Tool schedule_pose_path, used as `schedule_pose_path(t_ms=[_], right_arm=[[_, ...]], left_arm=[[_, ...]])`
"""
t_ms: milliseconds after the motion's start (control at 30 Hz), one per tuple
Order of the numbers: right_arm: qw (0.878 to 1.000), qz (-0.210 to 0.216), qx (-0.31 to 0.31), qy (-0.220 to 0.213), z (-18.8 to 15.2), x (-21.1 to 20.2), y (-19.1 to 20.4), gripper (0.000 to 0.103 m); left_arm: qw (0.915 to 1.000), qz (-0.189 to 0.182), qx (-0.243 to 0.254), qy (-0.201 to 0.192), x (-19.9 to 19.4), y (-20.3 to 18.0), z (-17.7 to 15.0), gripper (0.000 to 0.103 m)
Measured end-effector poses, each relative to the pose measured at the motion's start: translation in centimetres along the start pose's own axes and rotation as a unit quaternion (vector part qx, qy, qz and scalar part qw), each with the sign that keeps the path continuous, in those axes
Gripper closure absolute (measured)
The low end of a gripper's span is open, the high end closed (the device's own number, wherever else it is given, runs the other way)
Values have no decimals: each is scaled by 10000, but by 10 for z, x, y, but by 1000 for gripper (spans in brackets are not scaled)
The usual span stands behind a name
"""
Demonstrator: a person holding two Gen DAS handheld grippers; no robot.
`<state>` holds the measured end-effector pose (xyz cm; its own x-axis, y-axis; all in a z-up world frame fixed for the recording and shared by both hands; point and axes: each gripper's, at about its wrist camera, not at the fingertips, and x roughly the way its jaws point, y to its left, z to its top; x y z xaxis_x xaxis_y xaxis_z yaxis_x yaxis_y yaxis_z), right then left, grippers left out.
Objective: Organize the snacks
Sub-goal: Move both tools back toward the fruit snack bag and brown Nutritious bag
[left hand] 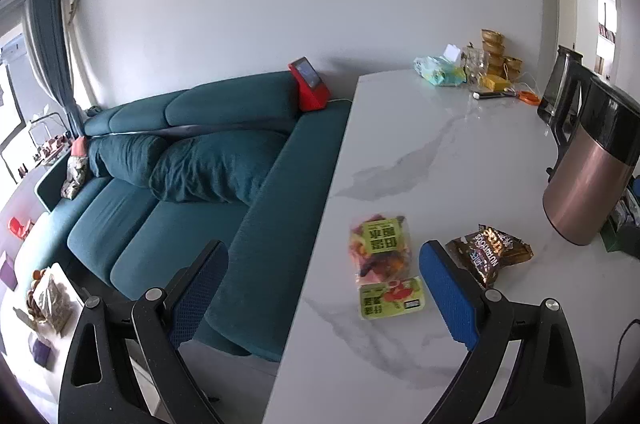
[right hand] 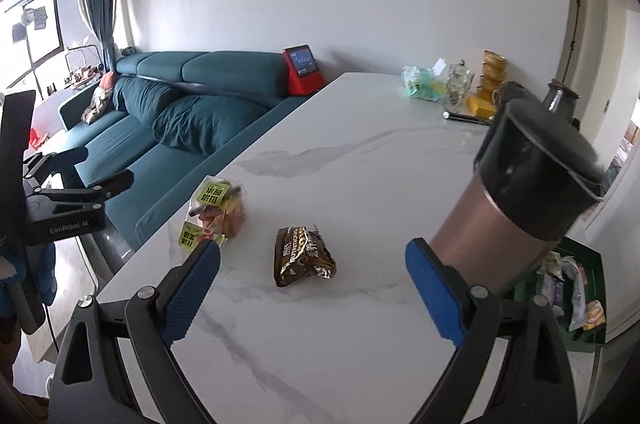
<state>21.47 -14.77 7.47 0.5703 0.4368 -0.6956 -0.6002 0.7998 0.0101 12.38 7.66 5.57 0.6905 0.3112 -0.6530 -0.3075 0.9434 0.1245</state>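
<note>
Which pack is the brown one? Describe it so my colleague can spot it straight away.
Look at the white marble table beside the teal sofa. Near its front, left of the copper jug, lies the brown pack. It is dark, shiny and crinkled, while the clear bag beside it shows colourful sweets and yellow-green labels.

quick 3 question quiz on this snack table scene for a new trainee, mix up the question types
1. True or false: the brown snack packet lies flat on the marble table, gripped by nobody.
2. Multiple choice: what stands just to the right of the brown snack packet, seen from the right wrist? A) a red speaker B) the copper-coloured kettle C) a glass jar
3. Fill in: the clear bag with the yellow-green label lies nearer the table edge that faces the teal ____.

Key
1. True. The left gripper and right gripper both hover with jaws open.
2. B
3. sofa
</note>
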Motion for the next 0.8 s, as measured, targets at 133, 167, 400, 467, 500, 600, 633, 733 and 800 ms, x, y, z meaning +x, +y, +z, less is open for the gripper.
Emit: schedule_pose_path(t_ms=[133,167,400,467,500,600,633,733,800], right_arm=[[9999,73,-25,146,-1,21,3,0],[9998,93,-26,180,-1,26,3,0],[9991,139,6,398,-3,55,-1,0],[9988,149,46,466,-4,64,-3,0],[9986,158,71,509,-4,70,-4,0],[9981,148,98,583,-3,84,-7,0],[9980,146,105,603,-3,88,-8,0],[9976,178,106,667,-2,102,-9,0],[9971,201,76,736,-2,112,-9,0]], left_arm=[[9999,-62,65,112,13,-13,2,9],[9998,-94,72,148,17,-16,2,9],[9991,-162,157,346,39,-32,2,9],[9989,-183,155,405,45,-35,2,9],[9986,-215,129,460,50,-36,2,9],[9981,-243,83,567,59,-38,2,9],[9979,-252,71,598,62,-39,2,9],[9969,-286,30,729,75,-41,2,9],[9961,-316,-2,824,82,-42,1,9]])
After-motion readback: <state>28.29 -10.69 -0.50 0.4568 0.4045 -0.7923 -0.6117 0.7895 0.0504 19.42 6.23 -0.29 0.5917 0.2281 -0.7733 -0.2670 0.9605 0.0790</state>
